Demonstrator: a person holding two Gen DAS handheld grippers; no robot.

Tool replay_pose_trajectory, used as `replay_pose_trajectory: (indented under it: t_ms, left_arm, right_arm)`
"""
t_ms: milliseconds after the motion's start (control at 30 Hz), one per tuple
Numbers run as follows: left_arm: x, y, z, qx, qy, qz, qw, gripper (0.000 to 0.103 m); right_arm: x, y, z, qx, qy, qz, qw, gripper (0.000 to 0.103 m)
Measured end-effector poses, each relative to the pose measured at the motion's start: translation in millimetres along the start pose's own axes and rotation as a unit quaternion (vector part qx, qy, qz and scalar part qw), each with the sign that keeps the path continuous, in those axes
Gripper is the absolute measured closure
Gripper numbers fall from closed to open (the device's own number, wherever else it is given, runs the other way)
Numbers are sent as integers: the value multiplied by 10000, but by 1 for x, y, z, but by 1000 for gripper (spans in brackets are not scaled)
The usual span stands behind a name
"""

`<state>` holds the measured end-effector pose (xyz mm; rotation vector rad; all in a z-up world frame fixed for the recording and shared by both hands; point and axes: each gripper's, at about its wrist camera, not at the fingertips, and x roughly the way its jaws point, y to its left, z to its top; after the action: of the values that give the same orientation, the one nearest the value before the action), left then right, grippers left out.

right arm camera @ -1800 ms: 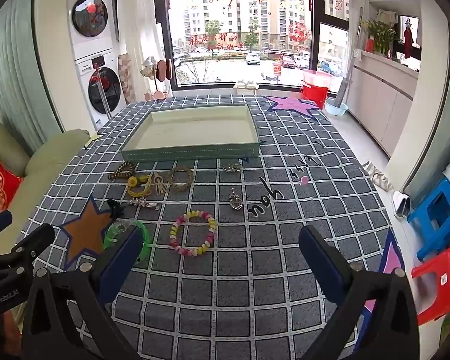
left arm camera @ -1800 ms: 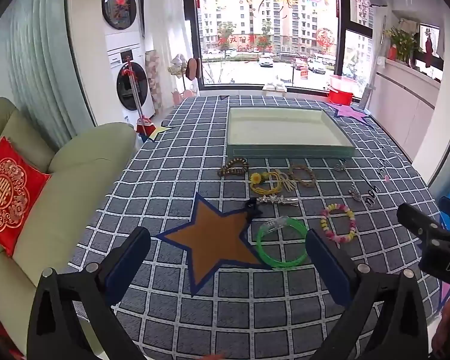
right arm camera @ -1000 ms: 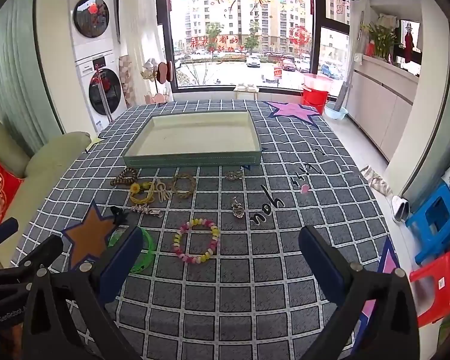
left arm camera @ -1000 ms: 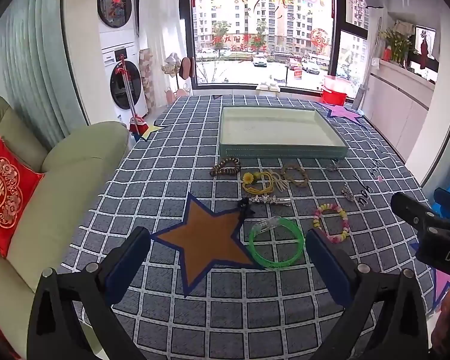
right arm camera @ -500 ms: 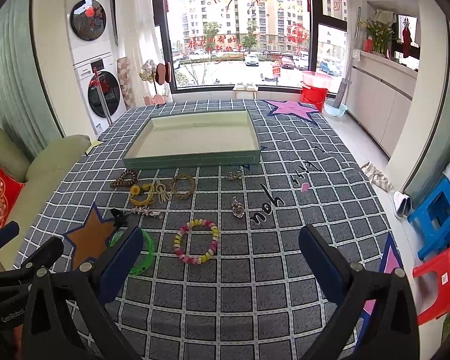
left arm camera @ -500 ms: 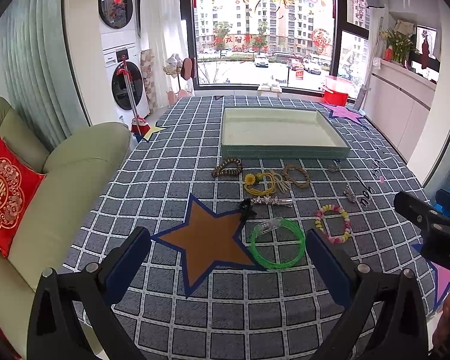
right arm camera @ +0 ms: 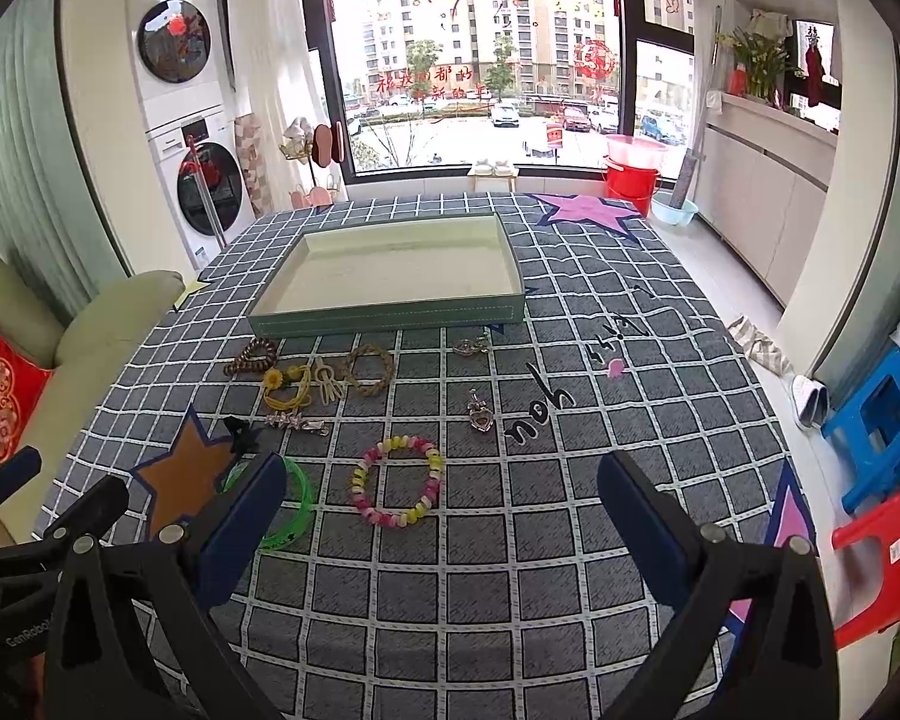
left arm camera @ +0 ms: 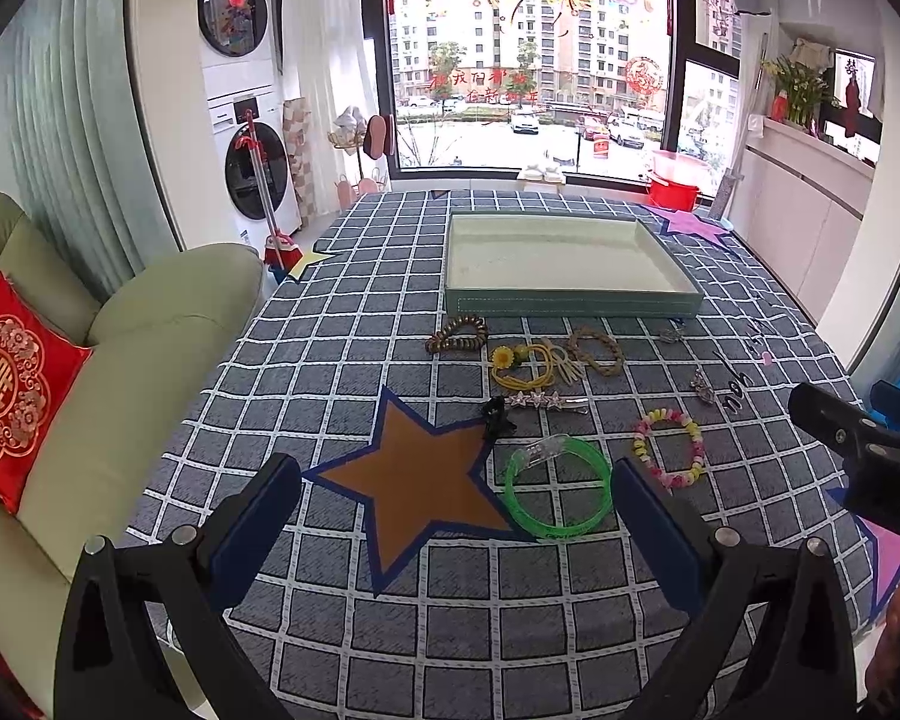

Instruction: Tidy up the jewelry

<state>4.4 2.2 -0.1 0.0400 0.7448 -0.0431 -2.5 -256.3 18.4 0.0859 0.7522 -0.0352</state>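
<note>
While both sets of my fingers hover above the checked worktop (left arm camera: 342, 360), neither grasps anything: left gripper (left arm camera: 456, 516) spread wide, right gripper (right arm camera: 444, 516) likewise released. Green tray (right arm camera: 390, 315) sits at the far side, nothing in it. Jewelry lies loose in front of it: green bangle (left arm camera: 555, 495) beside the orange star print, just ahead of my left fingers; pink-and-yellow bead bracelet (right arm camera: 397, 480) between my right fingers; star hair clip (left arm camera: 546, 401), yellow flower tie (left arm camera: 519, 365), braided bracelet (left arm camera: 597, 351), brown coil tie (left arm camera: 456, 333), heart pendant (right arm camera: 480, 414).
</note>
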Motion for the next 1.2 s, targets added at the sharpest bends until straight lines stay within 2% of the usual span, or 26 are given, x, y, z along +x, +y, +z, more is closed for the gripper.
replay_pose_trajectory:
  t_ms: [1200]
  left_arm:
    - [4, 0, -2, 14, 47, 48, 10000, 0]
  right_arm:
    - [1, -2, 1, 6, 5, -19, 10000, 0]
